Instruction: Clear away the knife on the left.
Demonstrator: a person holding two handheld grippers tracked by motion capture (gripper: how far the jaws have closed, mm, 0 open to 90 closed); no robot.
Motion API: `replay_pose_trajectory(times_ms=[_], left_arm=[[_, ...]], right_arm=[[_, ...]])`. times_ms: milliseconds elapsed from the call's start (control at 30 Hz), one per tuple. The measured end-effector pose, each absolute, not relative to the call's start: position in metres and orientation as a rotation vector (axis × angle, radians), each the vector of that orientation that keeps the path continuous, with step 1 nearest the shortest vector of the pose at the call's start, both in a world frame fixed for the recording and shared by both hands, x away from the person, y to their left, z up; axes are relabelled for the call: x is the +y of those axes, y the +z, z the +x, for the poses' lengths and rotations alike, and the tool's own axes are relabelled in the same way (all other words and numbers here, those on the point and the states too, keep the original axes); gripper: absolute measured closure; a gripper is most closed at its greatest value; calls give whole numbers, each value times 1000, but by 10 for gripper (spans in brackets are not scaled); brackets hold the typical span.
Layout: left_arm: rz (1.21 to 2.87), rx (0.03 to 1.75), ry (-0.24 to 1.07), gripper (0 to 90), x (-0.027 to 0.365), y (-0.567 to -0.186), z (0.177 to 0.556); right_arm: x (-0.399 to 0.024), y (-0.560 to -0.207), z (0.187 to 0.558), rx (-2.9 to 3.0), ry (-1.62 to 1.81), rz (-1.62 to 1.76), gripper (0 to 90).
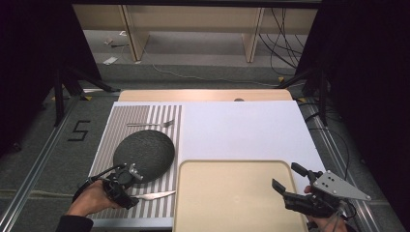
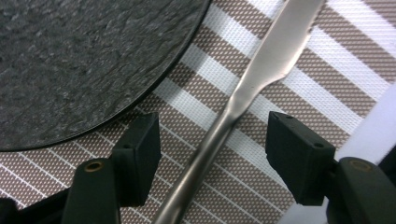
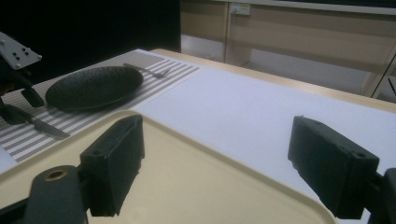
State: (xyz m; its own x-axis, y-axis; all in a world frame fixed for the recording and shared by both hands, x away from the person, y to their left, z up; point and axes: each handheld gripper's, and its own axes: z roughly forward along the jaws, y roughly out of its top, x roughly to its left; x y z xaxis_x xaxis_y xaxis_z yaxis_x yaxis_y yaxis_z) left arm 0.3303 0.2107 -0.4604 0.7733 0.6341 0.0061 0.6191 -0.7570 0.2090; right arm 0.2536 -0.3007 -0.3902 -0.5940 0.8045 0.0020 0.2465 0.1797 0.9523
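Two hand-held grippers in play here. The left hand-held gripper [image 1: 126, 186] sits low at the near end of the striped mat [image 1: 109, 145], pointed down at a knife [image 2: 243, 93]. In the left gripper view its jaws stand apart, one on each side of the knife's handle, with a clear gap on both sides, so the pads aren't pressing on it. The knife lies flat on the mat, handle toward the gripper, blade running off toward the tray side. From above, the knife [image 1: 155, 195] is just in front of the plate [image 1: 144, 155], close to its near rim but not touching it.

The plate is dark, round, rough-looking, and sits in the middle of the mat. A fork [image 1: 151, 124] lies across the mat just beyond it, apart from the plate.

The right hand-held gripper [image 1: 286, 180] is over at the near right, hovering by the right edge of the beige tray [image 1: 232, 193]. Its jaws are wide apart with nothing between them; in the right gripper view they frame the tray's far rim [image 3: 205, 140] and the white sheet [image 3: 243, 102] covering the tabletop [image 1: 203, 94].

The tray sits right beside the mat, edges nearly meeting.
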Motion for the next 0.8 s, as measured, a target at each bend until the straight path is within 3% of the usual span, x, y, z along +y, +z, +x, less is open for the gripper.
replay_pose_trajectory(times_ms=[800], left_arm=[[2866,933,50,715,200,-460,331]], right_arm=[[-300,-390,253,1953,1424,981,195]])
